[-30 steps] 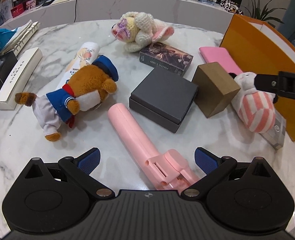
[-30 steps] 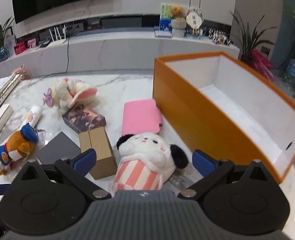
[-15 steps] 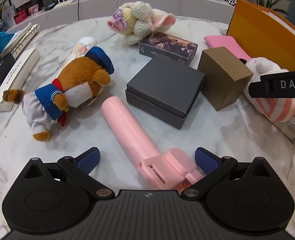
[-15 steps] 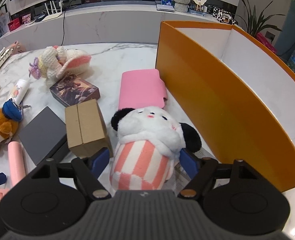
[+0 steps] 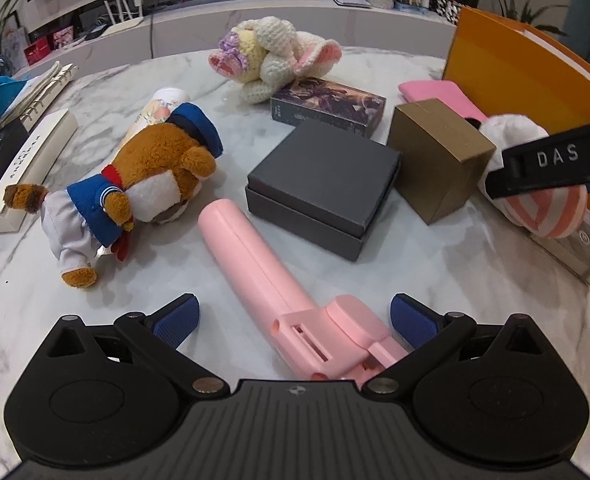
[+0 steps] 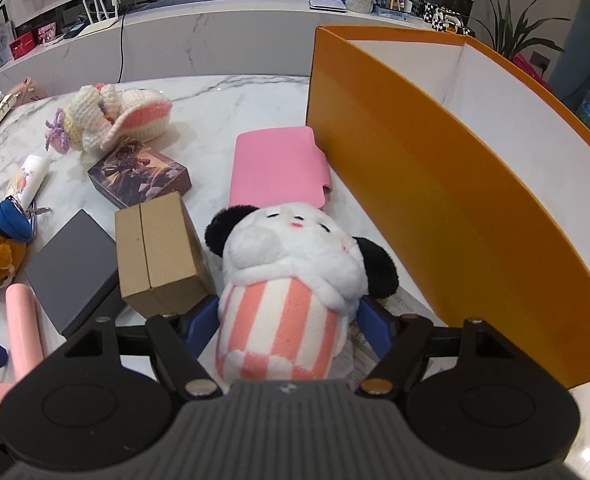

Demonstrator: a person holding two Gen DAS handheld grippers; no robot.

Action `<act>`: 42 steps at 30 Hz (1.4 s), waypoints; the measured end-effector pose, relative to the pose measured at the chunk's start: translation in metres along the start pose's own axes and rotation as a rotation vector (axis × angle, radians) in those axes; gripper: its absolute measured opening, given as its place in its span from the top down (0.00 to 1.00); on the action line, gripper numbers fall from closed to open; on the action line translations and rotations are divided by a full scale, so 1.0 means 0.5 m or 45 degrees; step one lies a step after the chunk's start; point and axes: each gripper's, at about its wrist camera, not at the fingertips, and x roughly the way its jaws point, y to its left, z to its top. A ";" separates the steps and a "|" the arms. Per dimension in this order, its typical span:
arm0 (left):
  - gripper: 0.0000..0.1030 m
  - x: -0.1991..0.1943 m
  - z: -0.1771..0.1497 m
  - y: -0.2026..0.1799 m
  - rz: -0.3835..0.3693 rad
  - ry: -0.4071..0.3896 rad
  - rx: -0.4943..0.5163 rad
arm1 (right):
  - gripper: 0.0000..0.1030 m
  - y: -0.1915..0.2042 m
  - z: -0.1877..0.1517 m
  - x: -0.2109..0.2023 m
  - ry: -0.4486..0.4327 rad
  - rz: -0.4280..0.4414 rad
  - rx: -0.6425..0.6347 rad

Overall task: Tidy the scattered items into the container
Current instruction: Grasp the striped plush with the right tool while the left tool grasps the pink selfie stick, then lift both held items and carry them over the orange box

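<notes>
My right gripper (image 6: 289,326) is shut on the striped body of a panda plush (image 6: 291,280), which lies beside the orange container (image 6: 435,200). The plush also shows in the left wrist view (image 5: 543,208) with my right gripper's finger across it. My left gripper (image 5: 293,316) is open, its pads on either side of the head of a pink handheld device (image 5: 263,272) lying on the marble table (image 5: 35,304). A sailor bear (image 5: 135,192), black box (image 5: 323,184), brown box (image 5: 439,156), printed card box (image 5: 329,106), crocheted bunny (image 5: 271,56) and pink case (image 6: 279,168) lie scattered.
A white tube (image 5: 155,112) lies behind the bear. A long white box (image 5: 27,168) and binders (image 5: 35,92) sit at the left edge. A grey leaflet (image 5: 575,248) lies under the panda. The container's white inside (image 6: 515,92) holds nothing that I can see.
My right gripper came down around the panda plush and closed on its striped body. My left gripper moved slightly forward over the pink device and stayed open.
</notes>
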 end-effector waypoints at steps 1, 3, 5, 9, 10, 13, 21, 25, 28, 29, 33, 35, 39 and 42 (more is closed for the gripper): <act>0.00 0.000 0.000 0.002 -0.009 0.006 0.010 | 0.27 -0.001 0.000 0.000 0.001 0.003 0.003; 0.00 -0.001 0.001 0.006 -0.019 0.029 0.021 | 0.28 -0.001 0.002 0.002 0.003 0.009 0.007; 0.00 -0.002 0.003 0.009 -0.023 0.062 0.024 | 0.29 -0.002 0.003 0.003 0.005 0.015 0.001; 0.00 -0.013 0.001 0.014 -0.064 0.081 0.077 | 0.31 -0.003 0.005 0.000 0.009 0.028 -0.020; 0.05 -0.018 -0.002 0.016 -0.074 0.071 0.092 | 0.31 -0.005 0.005 -0.001 0.011 0.037 -0.019; 0.28 -0.035 -0.010 0.018 -0.066 0.055 0.101 | 0.32 -0.007 0.000 -0.007 0.012 0.059 -0.029; 0.34 -0.062 -0.019 0.031 -0.122 0.095 0.087 | 0.34 -0.025 -0.007 -0.036 -0.015 0.115 -0.020; 0.35 -0.083 -0.019 0.033 -0.118 0.077 0.094 | 0.34 -0.035 -0.009 -0.053 -0.033 0.140 -0.006; 0.35 -0.097 -0.015 0.033 -0.128 0.069 0.098 | 0.35 -0.044 -0.013 -0.059 -0.028 0.156 0.001; 0.35 -0.102 -0.012 0.033 -0.131 0.065 0.098 | 0.35 -0.047 -0.015 -0.063 -0.030 0.161 0.002; 0.35 -0.125 0.002 0.028 -0.143 0.037 0.113 | 0.35 -0.060 -0.020 -0.087 -0.048 0.189 0.016; 0.35 -0.138 0.012 0.025 -0.151 0.018 0.125 | 0.35 -0.071 -0.023 -0.103 -0.061 0.207 0.036; 0.35 -0.165 0.034 0.021 -0.185 -0.007 0.134 | 0.35 -0.091 -0.026 -0.136 -0.100 0.225 0.076; 0.35 -0.187 0.057 0.012 -0.204 -0.033 0.171 | 0.35 -0.101 -0.024 -0.164 -0.130 0.239 0.096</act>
